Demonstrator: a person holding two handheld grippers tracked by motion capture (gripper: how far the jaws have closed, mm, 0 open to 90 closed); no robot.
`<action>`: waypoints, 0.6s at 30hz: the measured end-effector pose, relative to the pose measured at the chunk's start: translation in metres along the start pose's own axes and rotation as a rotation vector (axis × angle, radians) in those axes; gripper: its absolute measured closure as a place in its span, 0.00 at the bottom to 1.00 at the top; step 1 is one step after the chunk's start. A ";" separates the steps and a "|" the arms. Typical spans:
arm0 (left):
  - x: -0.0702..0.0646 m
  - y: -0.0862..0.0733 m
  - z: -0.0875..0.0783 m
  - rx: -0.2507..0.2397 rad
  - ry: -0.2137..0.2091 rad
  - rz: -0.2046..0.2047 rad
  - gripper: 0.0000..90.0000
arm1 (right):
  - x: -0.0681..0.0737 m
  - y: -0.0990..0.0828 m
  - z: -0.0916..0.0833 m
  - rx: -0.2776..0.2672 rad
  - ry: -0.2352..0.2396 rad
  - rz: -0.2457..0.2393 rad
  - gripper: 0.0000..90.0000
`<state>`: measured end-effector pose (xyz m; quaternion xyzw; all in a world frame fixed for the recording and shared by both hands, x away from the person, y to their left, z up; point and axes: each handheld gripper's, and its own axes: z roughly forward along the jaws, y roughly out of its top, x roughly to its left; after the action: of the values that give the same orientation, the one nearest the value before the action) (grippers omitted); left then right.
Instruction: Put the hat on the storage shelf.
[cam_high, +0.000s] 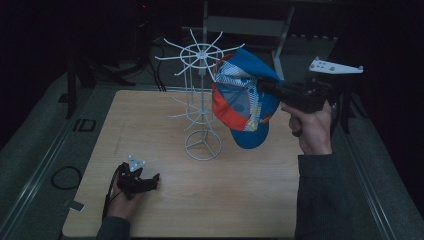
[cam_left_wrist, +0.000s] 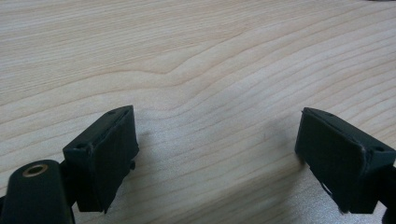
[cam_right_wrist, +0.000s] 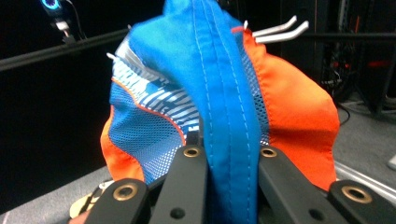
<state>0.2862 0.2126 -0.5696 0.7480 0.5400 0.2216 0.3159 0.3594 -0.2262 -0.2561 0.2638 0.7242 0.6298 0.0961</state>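
The step in hand looks like hanging the cap (cam_high: 245, 100) on the white wire rack (cam_high: 200, 100): the right claw (cam_high: 265, 86), held up at the right of the high view, is clamped on a fold of the cap's blue fabric, as the right gripper view shows with the cloth (cam_right_wrist: 229, 116) pinched between its two black jaws. The cap hangs in the air just right of the rack's upper ring of prongs, at the centre of the high view, and two white prong tips (cam_right_wrist: 280, 29) show just past its crown. The left claw (cam_high: 150, 181) rests at the lower left on the wooden worktop (cam_high: 240, 200), jaws spread wide and empty. The next move probably calls for carrying the cap onto a prong so that its crown or back opening catches, then loosening the grip without tipping the light rack.
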 end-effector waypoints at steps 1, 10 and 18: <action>0.000 0.000 0.000 0.001 0.000 0.000 0.15 | -0.001 -0.002 0.003 0.008 -0.001 0.003 0.98; 0.000 0.000 0.000 0.004 -0.001 0.003 0.15 | -0.005 -0.019 0.018 0.090 -0.033 0.003 0.96; 0.000 0.000 0.000 0.004 -0.002 0.003 0.15 | -0.001 -0.032 0.028 0.163 -0.066 -0.030 0.91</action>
<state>0.2861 0.2128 -0.5693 0.7495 0.5393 0.2202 0.3145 0.3654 -0.2049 -0.2920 0.2804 0.7734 0.5583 0.1077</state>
